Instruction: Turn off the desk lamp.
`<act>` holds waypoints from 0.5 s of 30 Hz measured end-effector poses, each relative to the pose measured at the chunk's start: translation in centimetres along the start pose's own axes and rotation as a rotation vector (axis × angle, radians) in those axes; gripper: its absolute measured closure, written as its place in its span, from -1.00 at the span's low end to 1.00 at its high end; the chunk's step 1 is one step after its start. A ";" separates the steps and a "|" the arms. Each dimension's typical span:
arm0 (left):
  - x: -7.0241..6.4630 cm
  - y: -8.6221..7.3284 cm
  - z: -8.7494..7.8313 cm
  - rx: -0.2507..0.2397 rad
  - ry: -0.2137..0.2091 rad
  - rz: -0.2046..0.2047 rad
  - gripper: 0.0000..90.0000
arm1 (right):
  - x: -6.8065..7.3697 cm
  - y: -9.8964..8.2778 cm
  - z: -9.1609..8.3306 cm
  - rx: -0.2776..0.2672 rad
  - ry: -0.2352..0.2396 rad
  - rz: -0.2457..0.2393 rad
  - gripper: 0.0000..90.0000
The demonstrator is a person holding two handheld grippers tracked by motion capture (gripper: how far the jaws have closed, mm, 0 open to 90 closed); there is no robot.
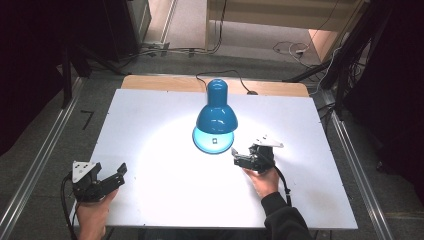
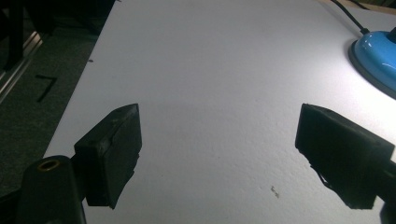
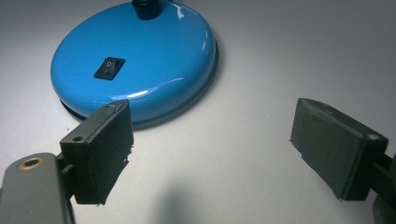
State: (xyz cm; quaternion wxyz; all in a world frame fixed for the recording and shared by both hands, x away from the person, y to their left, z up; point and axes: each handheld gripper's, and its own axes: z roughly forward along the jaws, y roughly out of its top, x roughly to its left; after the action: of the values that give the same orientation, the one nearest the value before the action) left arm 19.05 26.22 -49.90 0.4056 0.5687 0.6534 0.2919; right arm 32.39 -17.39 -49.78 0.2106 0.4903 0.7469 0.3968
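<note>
A blue desk lamp stands lit at the middle of the white table point(image 1: 165, 195), its shade point(image 1: 216, 116) pointing down over its round base point(image 1: 210, 144). The base point(image 3: 140, 56) carries a black rocker switch point(image 3: 109, 68). My right gripper point(image 1: 236, 158) sits just right of the base, open, with nothing between its jaws point(image 3: 210, 149); its left jaw is close to the base's rim. My left gripper point(image 1: 116, 176) rests near the table's front left corner, open and empty point(image 2: 219, 149), far from the lamp base point(image 2: 376, 56).
The lamp's black cable point(image 1: 220, 74) runs off the table's back edge. Metal rails point(image 1: 40, 160) flank the table on both sides. A "7" mark point(image 1: 87, 119) is on the floor at left. Loose cables point(image 1: 292, 48) lie on the floor behind.
</note>
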 end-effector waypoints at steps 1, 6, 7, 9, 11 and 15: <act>0.0 0.0 0.0 0.000 0.000 0.000 -0.66 | 0.1 0.0 0.1 0.001 0.001 -0.009 -0.71; 0.0 0.0 0.0 0.000 -0.001 -0.001 -0.66 | 0.7 0.1 0.4 -0.012 0.000 -0.011 -0.61; 0.0 0.0 0.0 0.000 -0.001 0.000 -0.66 | 0.8 0.1 0.5 -0.017 0.001 -0.011 -0.57; 0.0 0.0 0.0 0.000 -0.001 0.000 -0.66 | 1.1 0.2 0.6 -0.024 0.003 -0.009 -0.53; 0.0 0.0 0.0 0.000 -0.001 0.000 -0.66 | 1.3 0.2 0.6 -0.030 0.006 -0.018 -0.48; 0.0 0.0 0.0 0.001 0.000 0.000 -0.66 | 2.1 0.4 1.1 -0.048 0.008 -0.021 -0.24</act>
State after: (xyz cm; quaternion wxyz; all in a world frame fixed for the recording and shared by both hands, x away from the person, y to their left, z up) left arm 19.08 26.27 -49.93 0.4054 0.5690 0.6534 0.2915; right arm 32.50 -14.98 -50.01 0.2235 0.4758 0.7430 0.4143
